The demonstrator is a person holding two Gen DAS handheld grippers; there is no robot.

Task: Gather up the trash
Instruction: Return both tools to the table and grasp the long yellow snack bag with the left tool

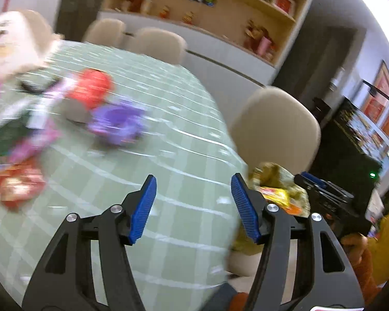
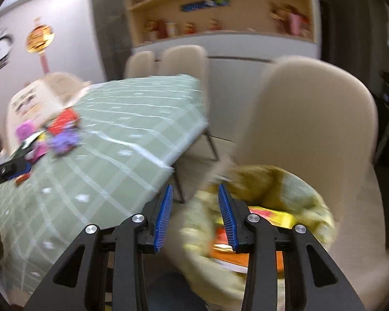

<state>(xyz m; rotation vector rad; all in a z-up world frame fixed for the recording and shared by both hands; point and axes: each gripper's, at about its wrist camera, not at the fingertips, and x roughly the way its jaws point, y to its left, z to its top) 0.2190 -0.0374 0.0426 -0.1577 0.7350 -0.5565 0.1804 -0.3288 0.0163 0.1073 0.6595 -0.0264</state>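
Note:
Blurred trash lies on the green checked tablecloth [image 1: 168, 155]: a red wrapper [image 1: 90, 90], a purple wrapper [image 1: 116, 121], pink wrappers [image 1: 31, 145] and a red-orange packet [image 1: 18, 184]. My left gripper [image 1: 193, 207] is open and empty above the table's near part. A yellow-green bag [image 2: 285, 207] with orange and yellow wrappers inside sits past the table's right edge; it also shows in the left wrist view [image 1: 280, 189]. My right gripper [image 2: 195, 217] is open and empty at the bag's left rim. The trash pile shows far left in the right wrist view [image 2: 57, 134].
Beige chairs [image 1: 277, 129] stand around the table; one is right behind the bag [image 2: 316, 119]. A cardboard box [image 1: 10, 41] stands at the table's far left. A wooden shelf with ornaments [image 1: 207, 7] lines the back wall.

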